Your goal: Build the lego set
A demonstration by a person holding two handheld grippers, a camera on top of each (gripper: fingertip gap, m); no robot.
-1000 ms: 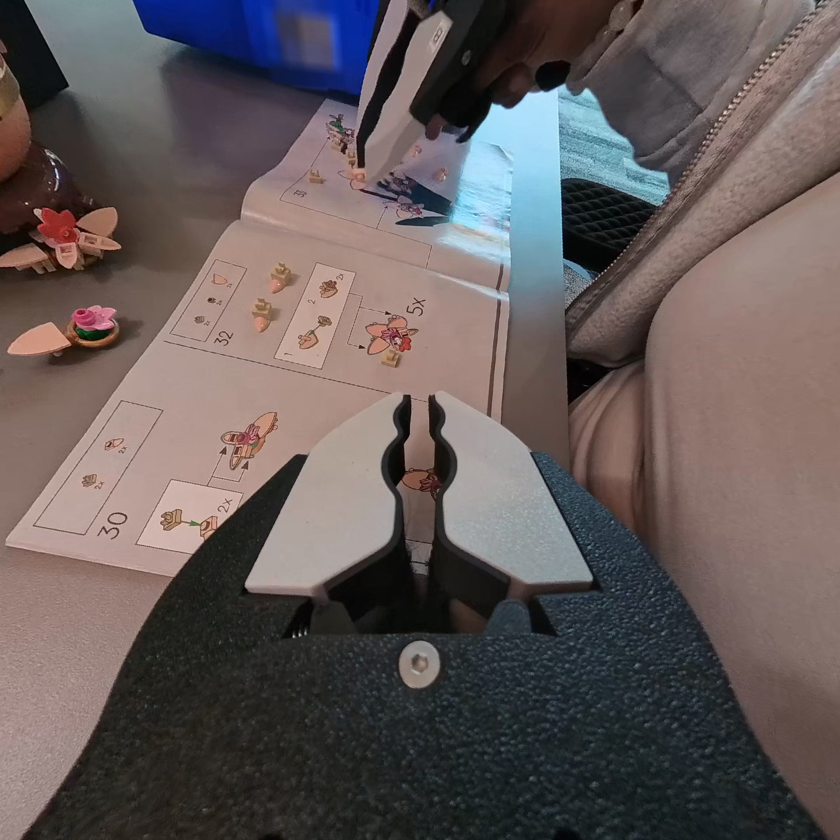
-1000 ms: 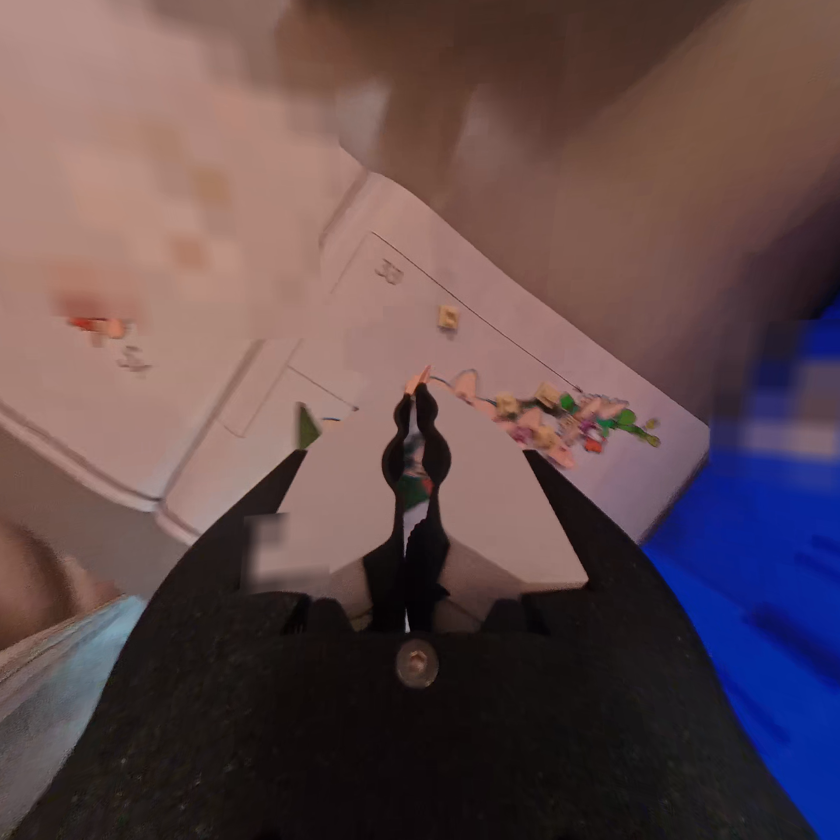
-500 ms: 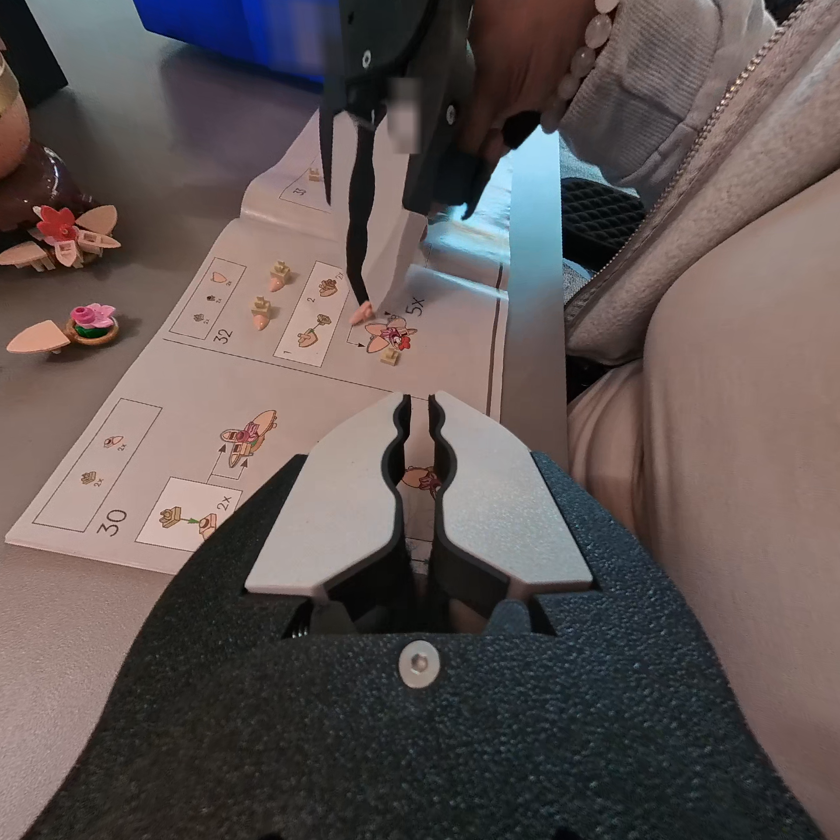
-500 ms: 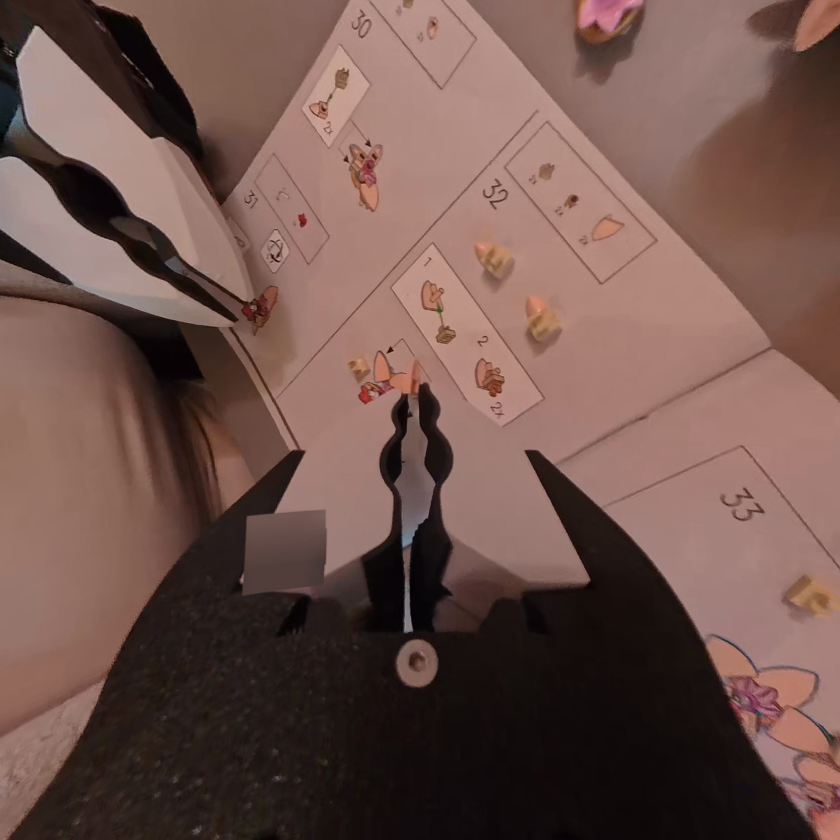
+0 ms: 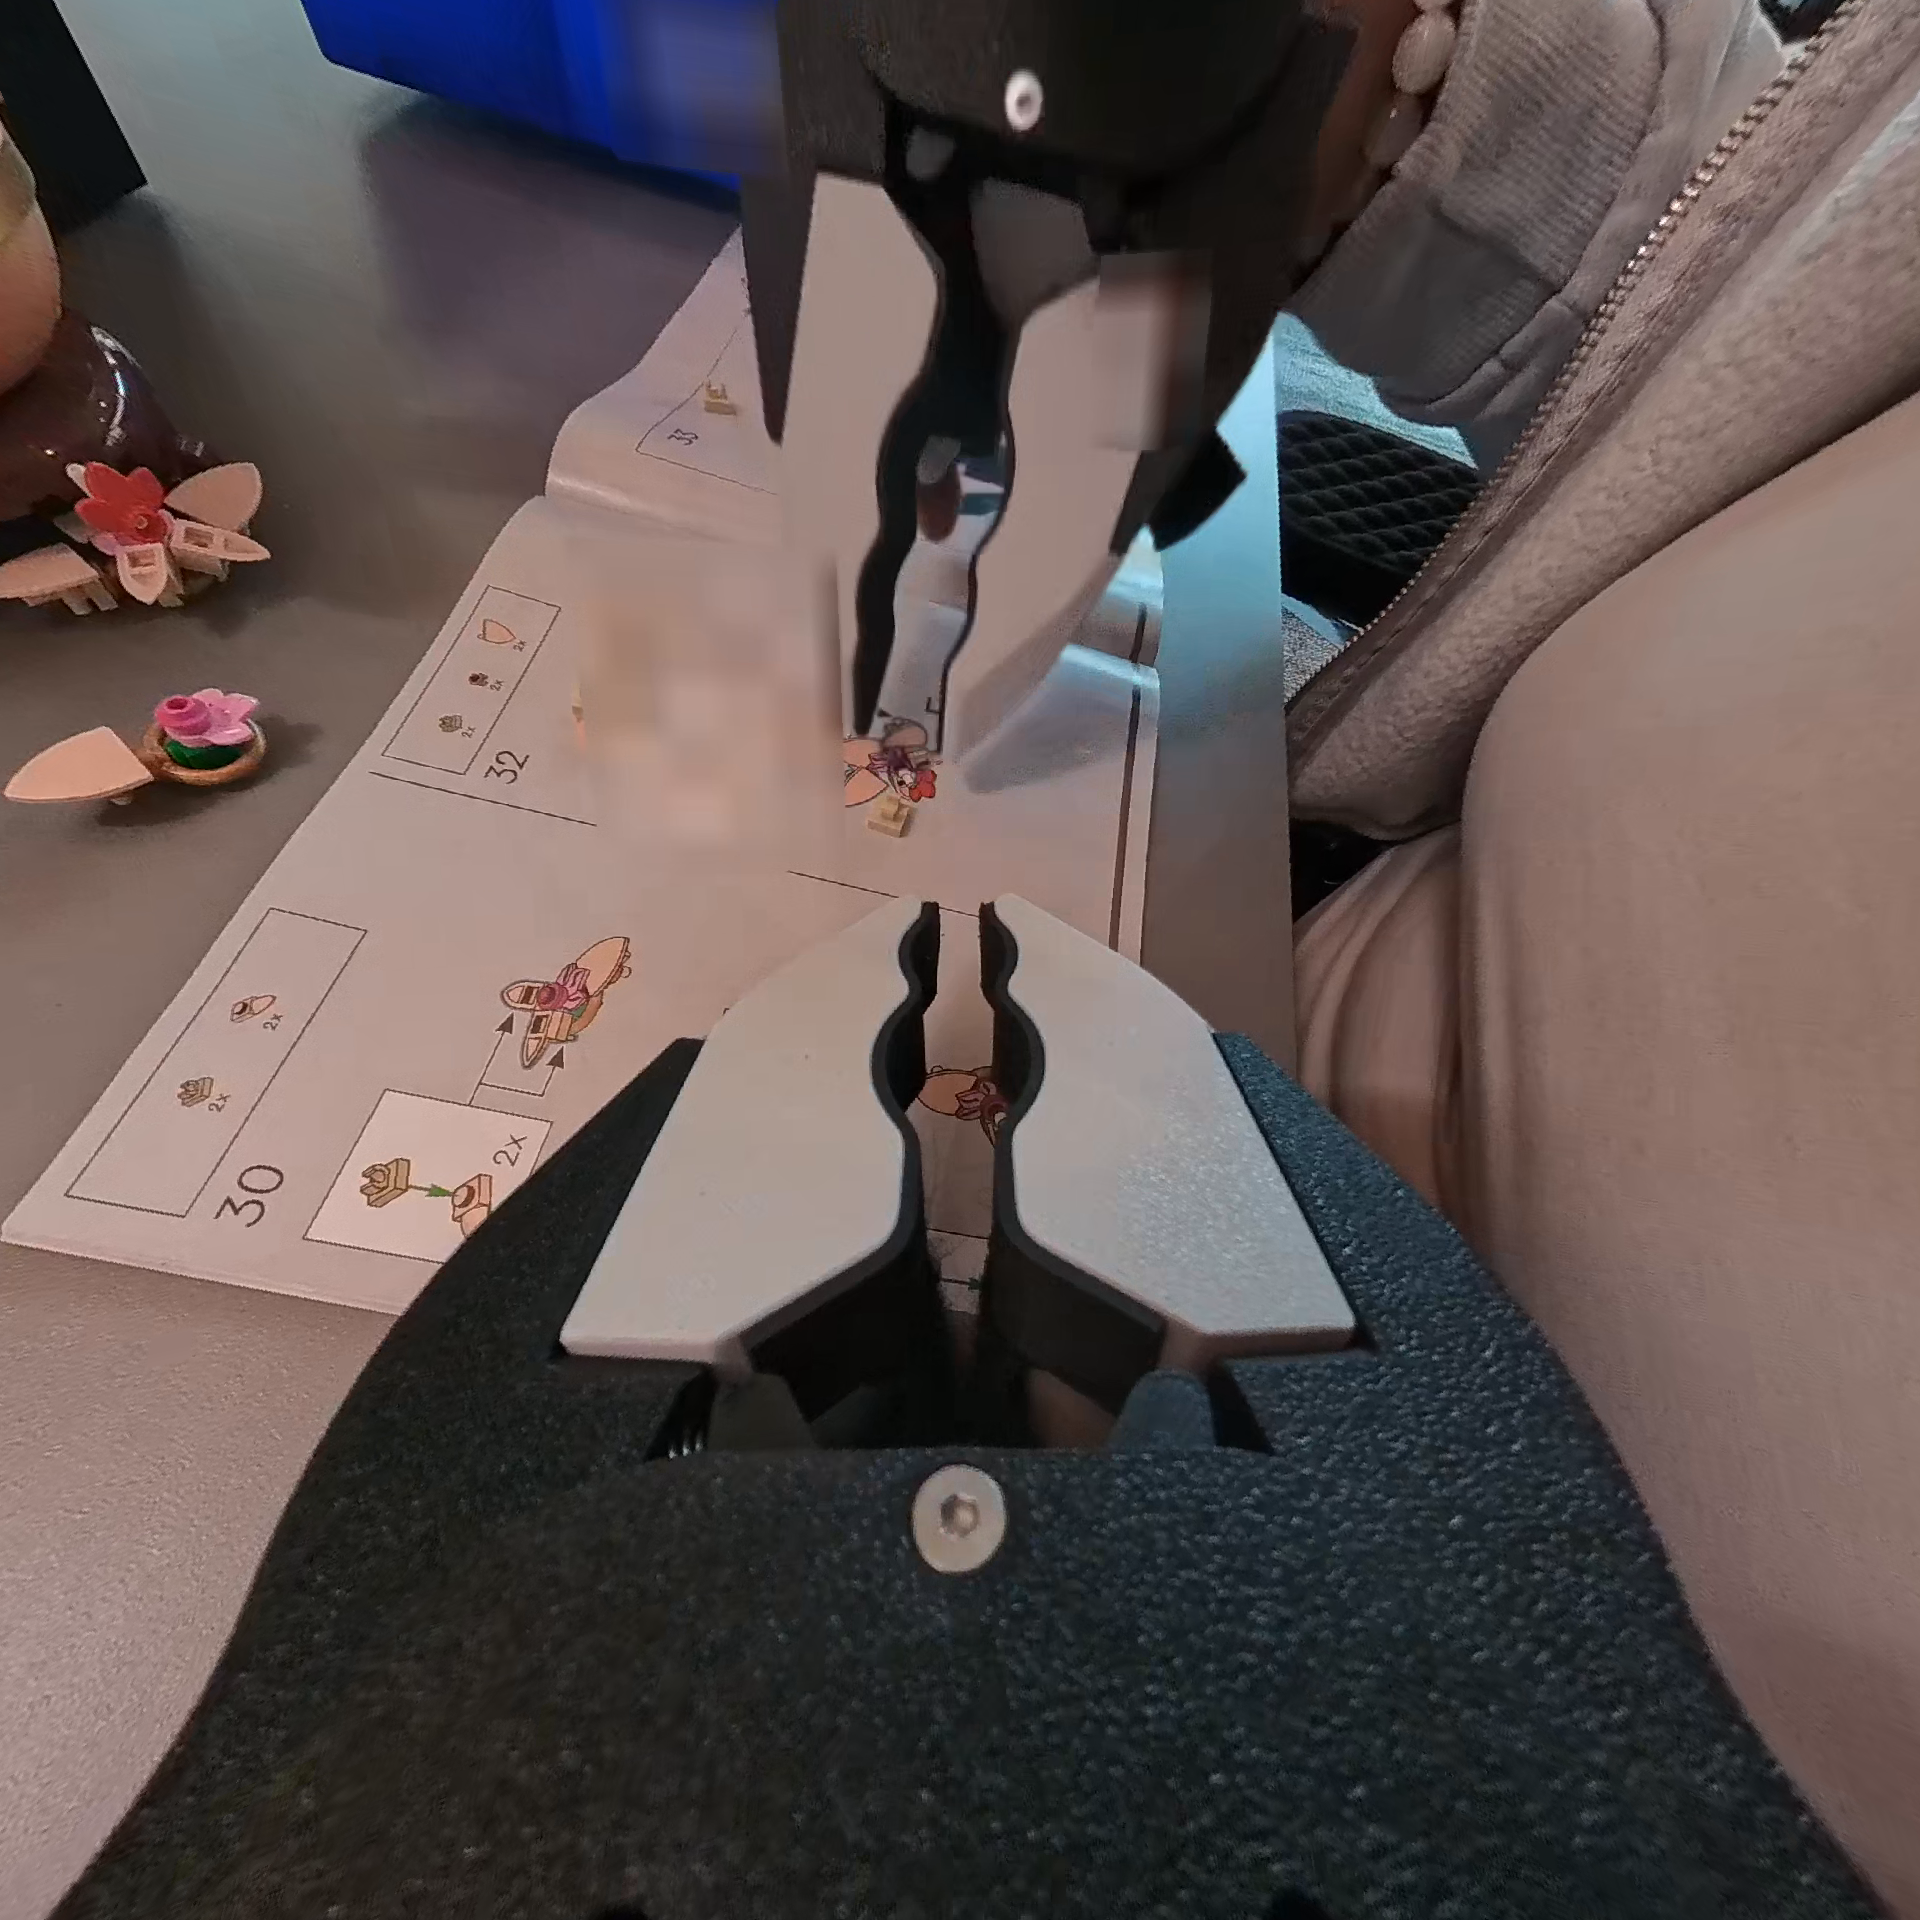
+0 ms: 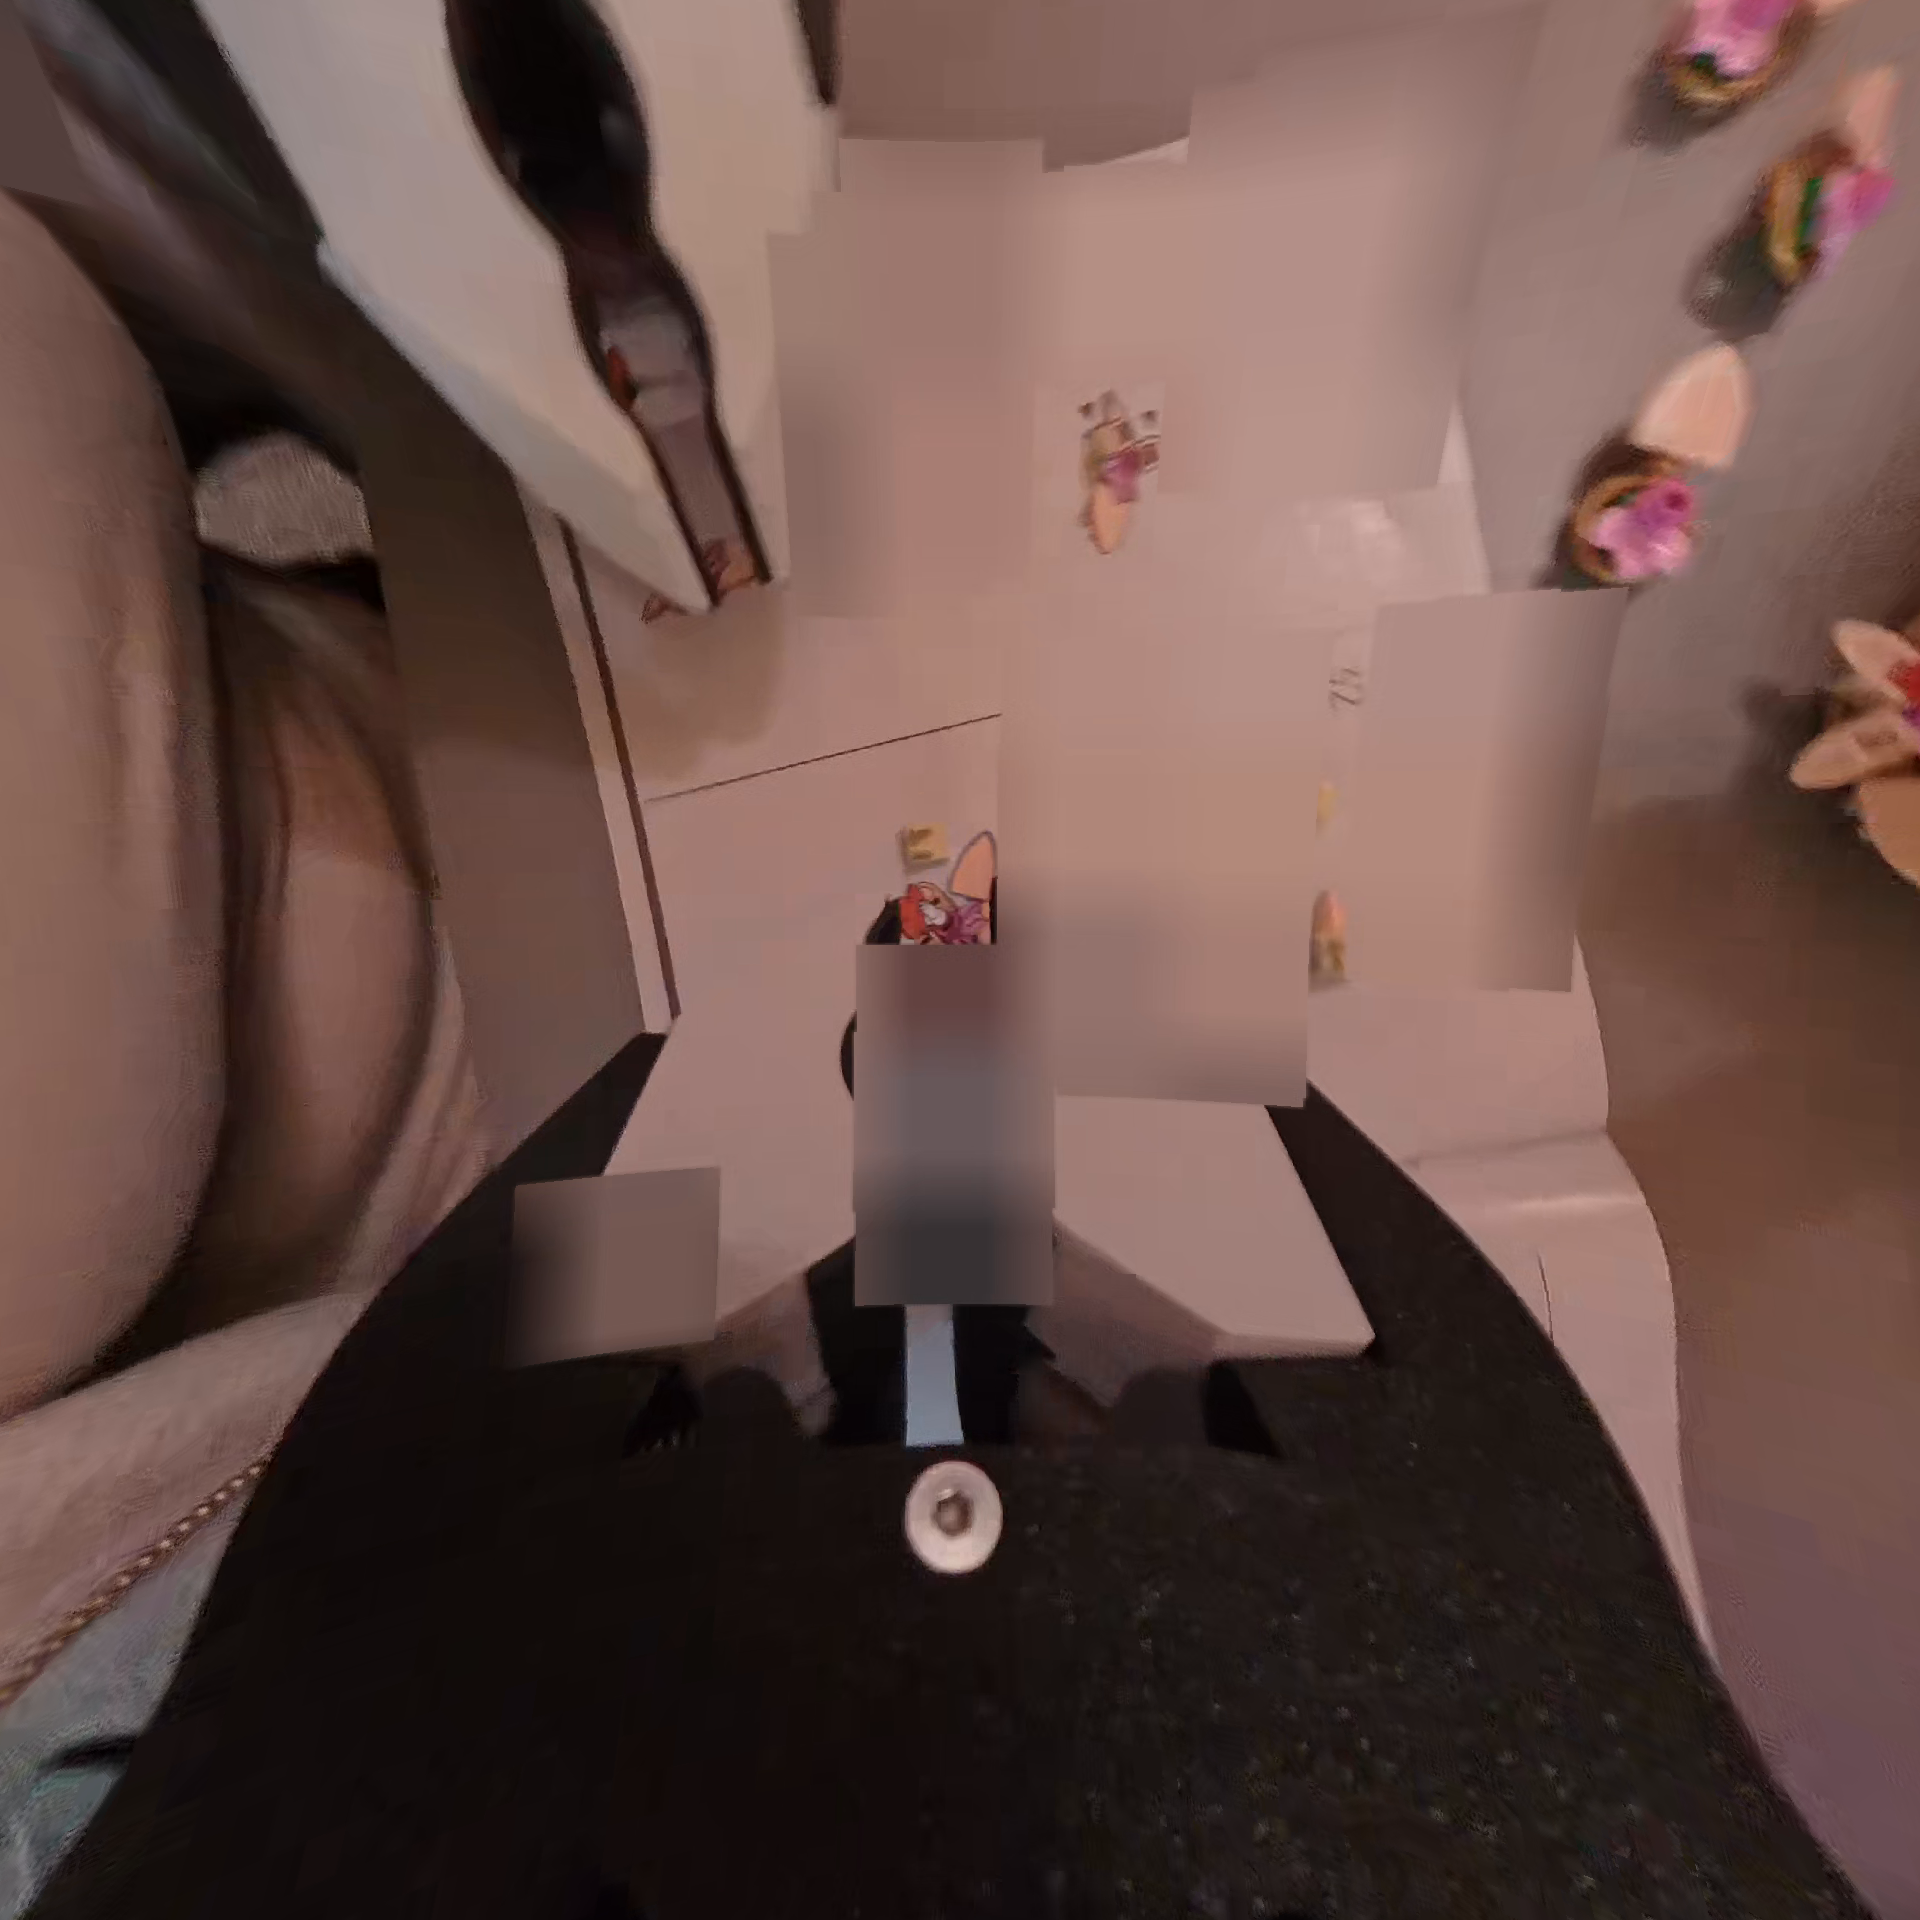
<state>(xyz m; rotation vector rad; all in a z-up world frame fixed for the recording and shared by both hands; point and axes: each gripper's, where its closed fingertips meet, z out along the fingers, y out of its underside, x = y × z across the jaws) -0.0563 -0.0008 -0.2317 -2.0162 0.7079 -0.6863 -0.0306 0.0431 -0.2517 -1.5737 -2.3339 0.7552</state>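
Observation:
My left gripper (image 5: pixel 959 914) hovers low over an open instruction booklet (image 5: pixel 416 987) on a grey table. Its fingers stand a little apart with nothing between them; it also shows in the right wrist view (image 6: pixel 727 582). My right gripper (image 5: pixel 904 727) points down just ahead of it. Its fingertips are spread and rest on the page at a printed flower drawing (image 5: pixel 894 764). A small tan piece (image 5: pixel 891 821) lies on the page right by those tips, also seen in the right wrist view (image 6: pixel 923 840). Mosaic patches hide the right gripper's fingertips in its own view.
A pink flower on a brown ring (image 5: pixel 203 732) and a loose petal (image 5: pixel 73 764) lie left of the booklet. A flower cluster (image 5: pixel 135 530) sits by a brown model behind them. A blue crate (image 5: pixel 571 62) stands at the back. A person's jacket and leg (image 5: pixel 1662 935) fill the right, past the table edge (image 5: pixel 1216 727). The grippers' ends are close to 6 cm from one another.
My right gripper came along the booklet towards the left gripper, pinching a small pink petal piece, then lowered to the page and its fingers opened. The left gripper has not moved.

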